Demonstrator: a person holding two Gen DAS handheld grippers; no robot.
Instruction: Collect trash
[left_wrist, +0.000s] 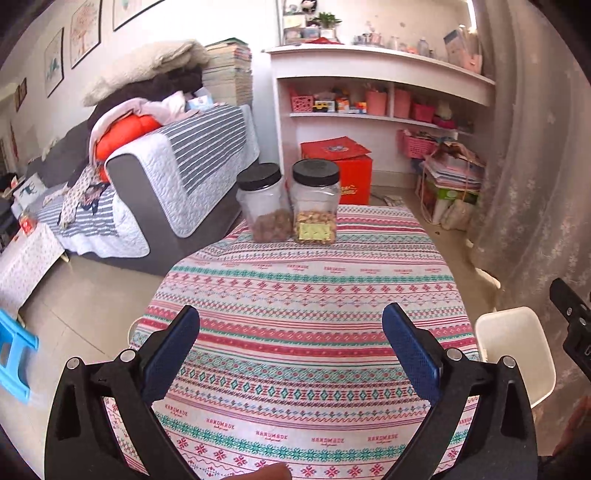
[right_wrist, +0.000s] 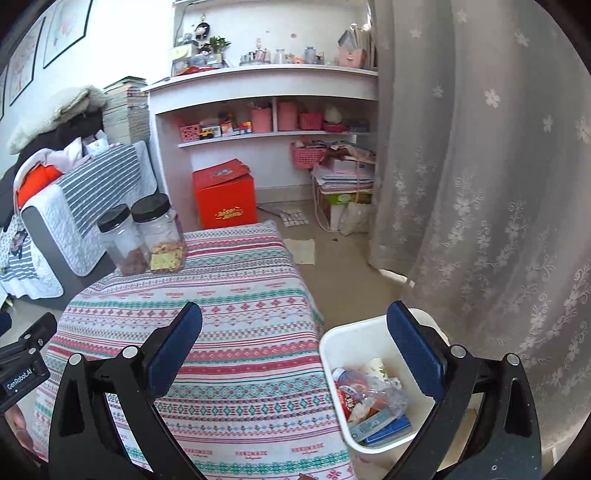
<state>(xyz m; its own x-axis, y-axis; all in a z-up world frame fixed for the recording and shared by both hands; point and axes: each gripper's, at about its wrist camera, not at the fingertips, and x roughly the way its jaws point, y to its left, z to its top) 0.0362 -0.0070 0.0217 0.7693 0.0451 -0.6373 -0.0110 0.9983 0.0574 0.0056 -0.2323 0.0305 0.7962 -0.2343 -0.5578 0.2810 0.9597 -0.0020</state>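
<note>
Both grippers, L (left_wrist: 290, 332) & R (right_wrist: 294, 328), agape; trash (right_wrist: 373, 400) binned

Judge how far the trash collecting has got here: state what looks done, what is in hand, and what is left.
Done: the white bin beside the table already holds a plastic bottle, wrappers and a blue box. In hand: nothing; the left gripper and right gripper are both open and empty. Left: no loose trash shows on the tablecloth, only two lidded jars.
</note>
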